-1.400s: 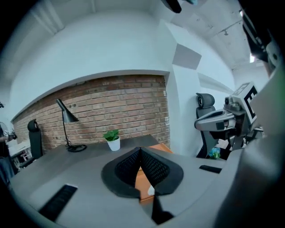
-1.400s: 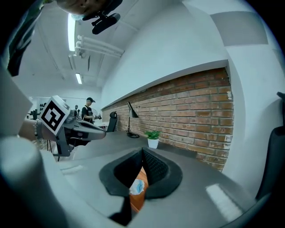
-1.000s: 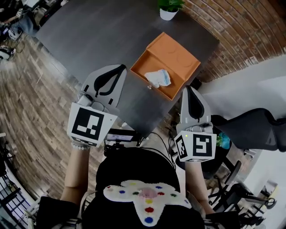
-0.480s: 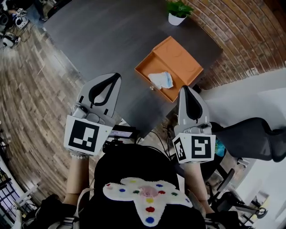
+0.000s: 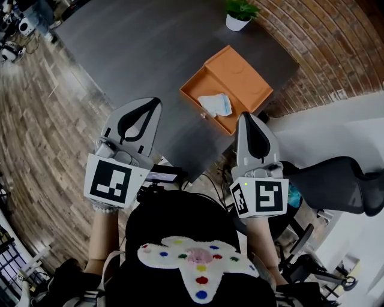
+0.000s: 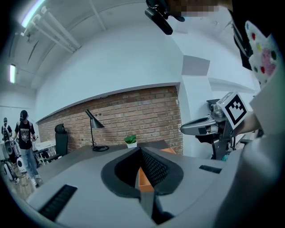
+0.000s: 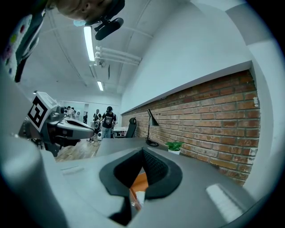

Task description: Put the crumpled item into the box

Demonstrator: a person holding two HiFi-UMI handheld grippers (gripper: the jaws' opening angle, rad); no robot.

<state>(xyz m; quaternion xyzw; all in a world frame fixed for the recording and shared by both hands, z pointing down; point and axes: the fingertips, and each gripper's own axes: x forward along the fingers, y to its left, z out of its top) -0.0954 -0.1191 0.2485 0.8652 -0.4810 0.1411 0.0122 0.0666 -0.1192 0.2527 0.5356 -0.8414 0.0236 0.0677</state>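
Observation:
An orange box (image 5: 243, 77) lies open near the right edge of the dark table (image 5: 150, 48). A crumpled white and blue item (image 5: 216, 105) rests inside it, in its near compartment. My left gripper (image 5: 152, 102) hovers at the table's near edge, left of the box, shut and empty. On the near side of the box my right gripper (image 5: 245, 116) is held, also shut with nothing in it. In the left gripper view a strip of the orange box (image 6: 143, 177) shows past the closed jaws. The right gripper view shows the box (image 7: 140, 181) and the crumpled item (image 7: 139, 197) through the jaw gap.
A potted plant (image 5: 239, 13) in a white pot stands at the table's far right corner. A brick wall (image 5: 336, 42) runs along the right. A black office chair (image 5: 342, 177) sits at the right. A desk lamp (image 6: 93, 131) stands on the table's far end. People stand in the far room (image 7: 107, 119).
Both grippers have drawn back a little toward me, away from the box. The crumpled item stays in the box.

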